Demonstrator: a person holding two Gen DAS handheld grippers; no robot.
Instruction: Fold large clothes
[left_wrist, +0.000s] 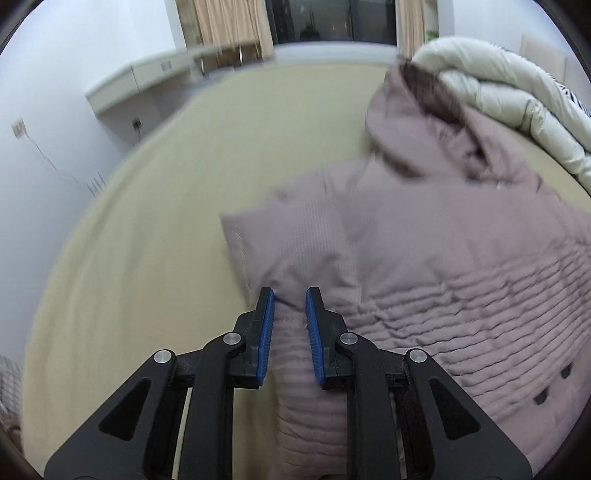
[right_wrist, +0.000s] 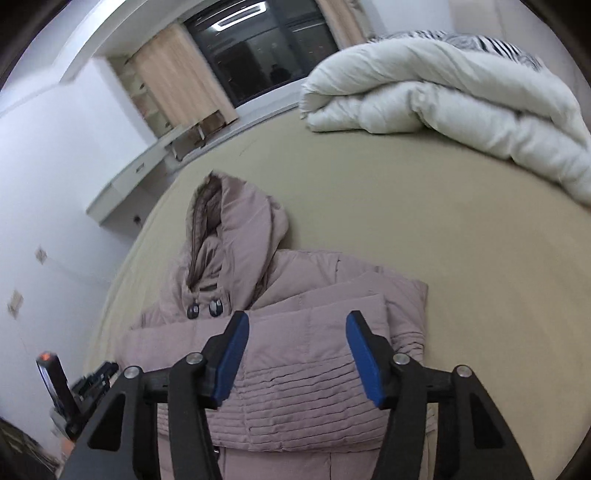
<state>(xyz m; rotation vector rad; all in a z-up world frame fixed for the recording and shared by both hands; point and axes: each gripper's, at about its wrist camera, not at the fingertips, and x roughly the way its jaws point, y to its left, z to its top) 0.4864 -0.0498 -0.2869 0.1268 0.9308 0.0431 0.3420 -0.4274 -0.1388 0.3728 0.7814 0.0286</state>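
Note:
A mauve quilted coat (right_wrist: 295, 354) with a fur-edged hood (right_wrist: 221, 229) and two dark buttons lies flat on the beige bed (right_wrist: 424, 229). One sleeve is folded across its chest. My right gripper (right_wrist: 297, 321) hovers over that folded sleeve, jaws open, with nothing pressed between the blue pads. In the left wrist view the coat (left_wrist: 443, 251) spreads to the right, and my left gripper (left_wrist: 290, 299) is shut on a padded fold of it, probably a sleeve, which runs back between the pads.
A bunched white duvet (right_wrist: 443, 96) sits at the far right of the bed. A pale desk (left_wrist: 140, 77) runs along the left wall under a curtained dark window (right_wrist: 266, 48). A black device with an orange light (right_wrist: 51, 380) shows at the bed's left edge.

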